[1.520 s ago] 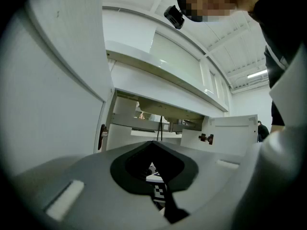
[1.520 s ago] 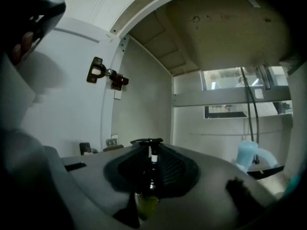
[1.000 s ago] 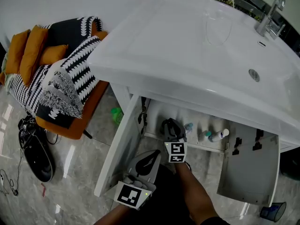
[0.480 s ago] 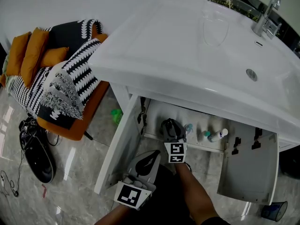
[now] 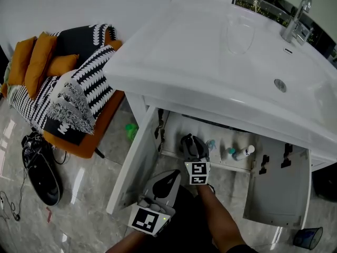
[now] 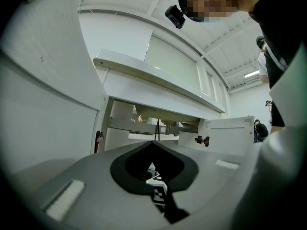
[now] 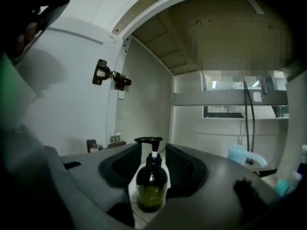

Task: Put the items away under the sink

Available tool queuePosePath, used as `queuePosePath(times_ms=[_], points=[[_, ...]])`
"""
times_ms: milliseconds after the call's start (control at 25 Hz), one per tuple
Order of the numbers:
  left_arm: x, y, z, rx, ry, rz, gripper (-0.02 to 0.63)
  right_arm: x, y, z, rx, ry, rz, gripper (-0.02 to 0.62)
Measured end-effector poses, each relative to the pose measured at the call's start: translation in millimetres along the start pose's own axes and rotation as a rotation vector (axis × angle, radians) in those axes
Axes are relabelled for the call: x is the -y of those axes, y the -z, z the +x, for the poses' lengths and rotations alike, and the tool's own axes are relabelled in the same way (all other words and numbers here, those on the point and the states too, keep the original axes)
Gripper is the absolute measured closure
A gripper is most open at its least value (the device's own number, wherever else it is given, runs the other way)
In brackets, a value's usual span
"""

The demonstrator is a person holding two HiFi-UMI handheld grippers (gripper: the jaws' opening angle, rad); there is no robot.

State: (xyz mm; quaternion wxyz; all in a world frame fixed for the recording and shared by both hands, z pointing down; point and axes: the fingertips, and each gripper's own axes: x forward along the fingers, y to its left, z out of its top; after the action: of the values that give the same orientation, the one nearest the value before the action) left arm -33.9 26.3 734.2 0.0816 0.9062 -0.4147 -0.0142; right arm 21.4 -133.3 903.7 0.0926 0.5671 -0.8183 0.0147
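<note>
In the head view, my right gripper (image 5: 192,144) reached into the open cabinet (image 5: 176,121) under the sink (image 5: 253,62), while my left gripper (image 5: 169,179) hung outside, near the left door (image 5: 131,167).

In the left gripper view, its fingers (image 6: 86,181) met at the tips with nothing between them.

In the right gripper view, the fingers (image 7: 184,169) had just been opening and stood apart around the bottle (image 7: 151,186) without pressing it. The bottle stood upright on the shelf (image 7: 133,200), near the cabinet's left wall. I judged the dark pump bottle stiff, smooth and rather slippery, and fairly heavy if full. I would take it round the belly, never by the pump.
</note>
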Motion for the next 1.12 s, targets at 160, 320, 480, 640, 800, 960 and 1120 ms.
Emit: queuePosePath(times_ms=[160, 320, 480, 640, 800, 960, 1120], points=[[4, 1, -1, -0.003, 0.0, 0.002, 0.598, -1, 2, -5, -0.004, -0.002, -0.001, 0.431], [6, -4, -2, 0.021, 0.0, 0.014, 0.598, 0, 4, -12, -0.005, -0.002, 0.0, 0.431], [8, -4, -2, 0.021, -0.005, 0.018, 0.598, 0, 3, -21, 0.0, -0.006, 0.01, 0.431], [12, -2, 0, -0.003, -0.005, 0.004, 0.598, 4, 1, -30, -0.001, -0.004, 0.026, 0.431], [16, -1, 3, 0.005, 0.005, 0.014, 0.598, 6, 1, -38, -0.017, -0.014, 0.042, 0.465], [21, -1, 6, 0.02, 0.018, 0.024, 0.598, 10, 1, -46, -0.028, -0.009, 0.046, 0.517], [20, -8, 7, 0.061, 0.025, 0.046, 0.598, 10, -5, -52, -0.03, -0.005, 0.043, 0.545]])
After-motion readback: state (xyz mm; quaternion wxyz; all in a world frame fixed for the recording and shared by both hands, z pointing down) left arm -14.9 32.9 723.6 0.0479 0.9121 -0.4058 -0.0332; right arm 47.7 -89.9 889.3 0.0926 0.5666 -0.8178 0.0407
